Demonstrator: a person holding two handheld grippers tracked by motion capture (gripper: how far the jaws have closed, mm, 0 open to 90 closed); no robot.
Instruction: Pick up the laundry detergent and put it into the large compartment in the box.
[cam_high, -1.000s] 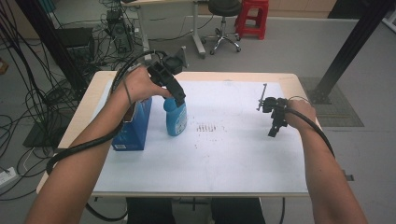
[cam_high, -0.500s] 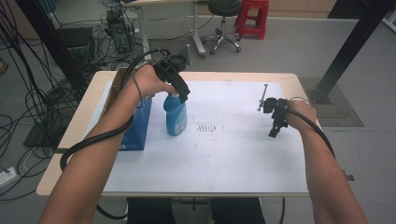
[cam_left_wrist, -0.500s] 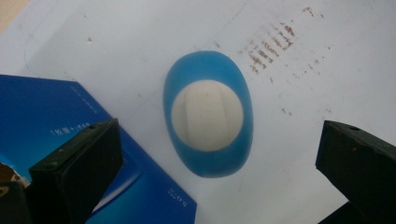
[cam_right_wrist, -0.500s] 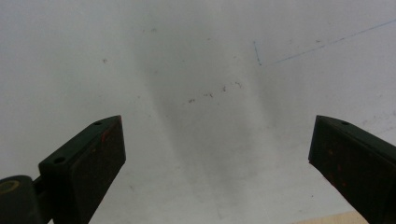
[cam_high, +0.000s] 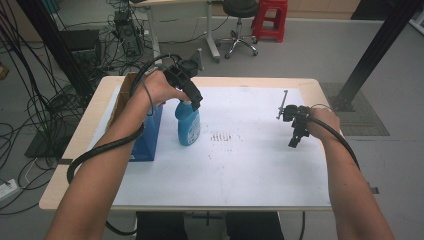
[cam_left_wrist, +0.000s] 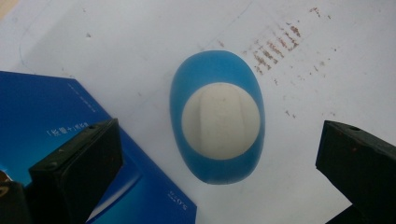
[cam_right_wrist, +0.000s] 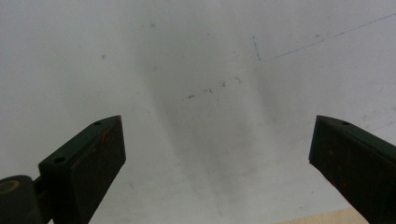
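We find the left gripper (cam_high: 192, 102) held directly above a translucent blue plastic bottle with a round white cap (cam_high: 188, 122), pointing down at it. In the left gripper view the jaws stand wide apart, one at each side of the frame, with the white cap (cam_left_wrist: 220, 119) centred between them and lower down; neither jaw touches the bottle. We record this gripper as released, grasping nothing.

The bottle stands upright on the white sheet covering the light wooden table (cam_high: 95, 120), toward the table's left half. Just beside it, on its left, stands a dark blue cardboard box (cam_high: 147, 137); in the left gripper view a narrow strip of white sheet shows between box (cam_left_wrist: 42, 112) and bottle, so the two appear apart. A patch of small reddish-brown marks (cam_high: 225, 137) lies on the sheet just to the right of the bottle.

The right gripper (cam_high: 295, 140) is held well apart from the bottle, over the right part of the sheet, tilted down toward the surface. In the right gripper view its jaws are likewise spread wide over bare white sheet (cam_right_wrist: 201, 84) with a few faint specks and a thin blue line; it is released and holds nothing. A cable trails from each gripper along the forearm.
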